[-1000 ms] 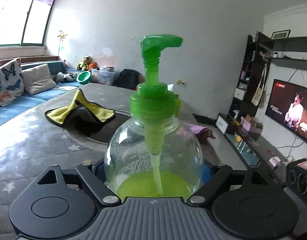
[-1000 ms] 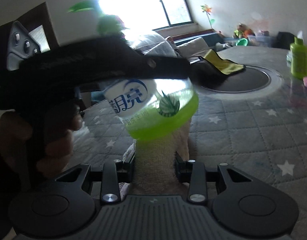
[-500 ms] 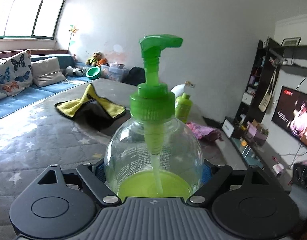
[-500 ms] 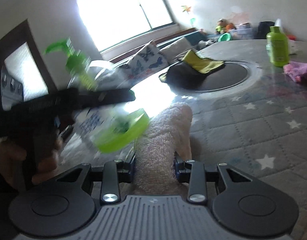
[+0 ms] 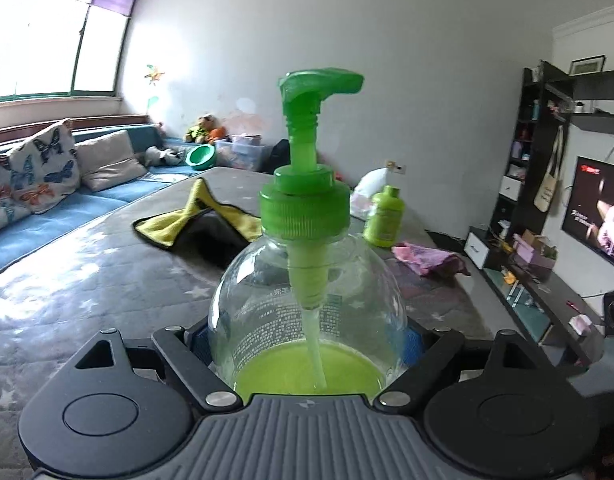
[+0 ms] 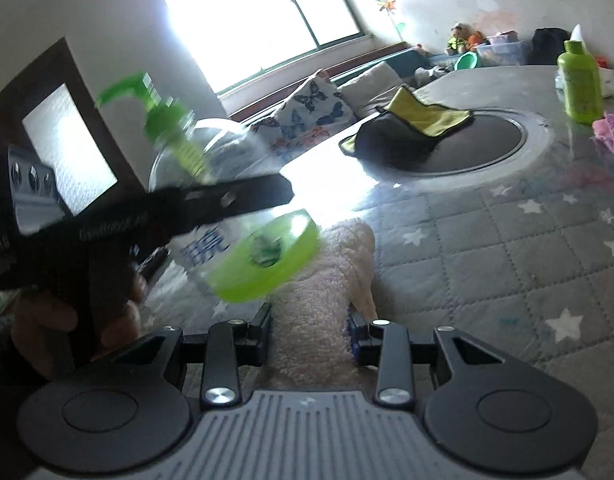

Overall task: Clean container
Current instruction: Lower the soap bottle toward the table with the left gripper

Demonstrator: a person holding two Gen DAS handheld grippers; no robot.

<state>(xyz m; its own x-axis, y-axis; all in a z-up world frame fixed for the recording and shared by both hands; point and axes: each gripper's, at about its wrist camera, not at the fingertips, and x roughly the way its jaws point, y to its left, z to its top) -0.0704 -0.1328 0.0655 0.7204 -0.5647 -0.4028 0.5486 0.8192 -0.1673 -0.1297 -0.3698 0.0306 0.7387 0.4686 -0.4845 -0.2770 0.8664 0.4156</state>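
Tool, left: the left tool pinches the round pump bottle on both sides, low on its belly. In the right wrist view this tool is a dark blurry bar on the left, held up off the desk.
Tool, right: the right tool is pressed on a fluffy cream cloth that sticks up between its two fingers.
Desk: the big grey desk has a star cover and a dark round plate far in the middle.
Pump bottle: clear, with green soap at the bottom and a green pump on top. In the right wrist view the bottle is tilted, and its green bottom is just left of the top of the cloth. I cannot tell if they touch.
Yellow cloth: the yellow cloth lies on the far left edge of the dark plate.
Small green bottle: the small green bottle stands upright, far on the right.
Pink cloth: the pink cloth lies on the desk just near the small green bottle.
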